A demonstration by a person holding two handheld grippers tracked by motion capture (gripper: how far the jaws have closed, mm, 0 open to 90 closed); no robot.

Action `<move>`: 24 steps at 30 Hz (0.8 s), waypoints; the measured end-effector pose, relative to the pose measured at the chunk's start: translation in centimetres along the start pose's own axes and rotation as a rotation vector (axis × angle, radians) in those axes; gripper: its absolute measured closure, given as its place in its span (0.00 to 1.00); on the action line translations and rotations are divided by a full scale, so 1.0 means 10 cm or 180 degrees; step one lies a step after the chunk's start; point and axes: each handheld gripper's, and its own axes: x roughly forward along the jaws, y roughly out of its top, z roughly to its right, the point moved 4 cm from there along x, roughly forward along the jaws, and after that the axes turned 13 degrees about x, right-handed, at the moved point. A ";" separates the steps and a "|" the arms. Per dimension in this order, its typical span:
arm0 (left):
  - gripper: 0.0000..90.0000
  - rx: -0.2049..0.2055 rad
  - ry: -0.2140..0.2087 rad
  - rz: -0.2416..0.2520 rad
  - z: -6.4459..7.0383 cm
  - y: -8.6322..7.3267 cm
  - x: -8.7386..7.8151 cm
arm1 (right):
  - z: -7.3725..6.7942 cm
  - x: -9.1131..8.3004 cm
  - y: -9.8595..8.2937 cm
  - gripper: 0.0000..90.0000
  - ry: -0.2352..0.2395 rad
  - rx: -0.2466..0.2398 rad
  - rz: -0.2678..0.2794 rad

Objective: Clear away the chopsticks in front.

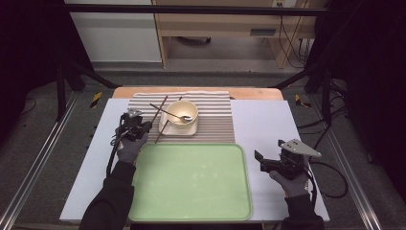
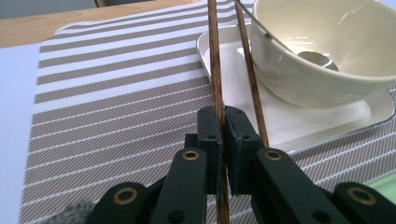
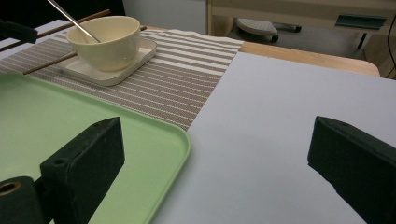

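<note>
Before you lies the white tabletop [image 1: 268, 129], with a large pale-green plastic tray [image 1: 191, 179] nearest you and, beyond it, a brown-and-cream striped placemat [image 1: 215, 124] carrying a cream square dish [image 1: 189, 130] and a round cream ceramic bowl [image 1: 183, 111] with a metal spoon [image 1: 173, 115] resting in it. Your left hand-held gripper [image 1: 146, 126] sits just left of the dish, jaws clamped together on one dark wooden chopstick [image 2: 215, 70], gripped near its lower part. That chopstick's long axis runs away from you and rightward, up past the bowl's left side, so any lift should follow that line to clear the rim. The second dark wooden chopstick [image 2: 250, 70] lies just beside it, its far part over the dish edge by the bowl's wall, easily knocked. Your right hand-held gripper [image 1: 261, 160] hovers well apart, right of the tray, jaws spread wide with nothing between them; the left is plainly nearer. The tray offers open room for setting things down.
</note>
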 end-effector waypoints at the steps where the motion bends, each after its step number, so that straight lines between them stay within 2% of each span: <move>1: 0.94 -0.0013 0.0032 0.0018 -0.02 -0.03 -0.05 | 0.00 0.00 0.00 0.05 -0.0001 0.0001 0.0002; 16: 0.94 -0.0074 0.0088 0.0106 -0.01 -0.25 -0.46 | -0.01 -0.02 0.01 0.05 -0.0008 -0.0011 0.0014; 24: 0.94 -0.0070 0.0136 0.0082 -0.01 -0.41 -0.67 | -0.02 -0.03 0.00 0.04 -0.0002 -0.0036 0.0007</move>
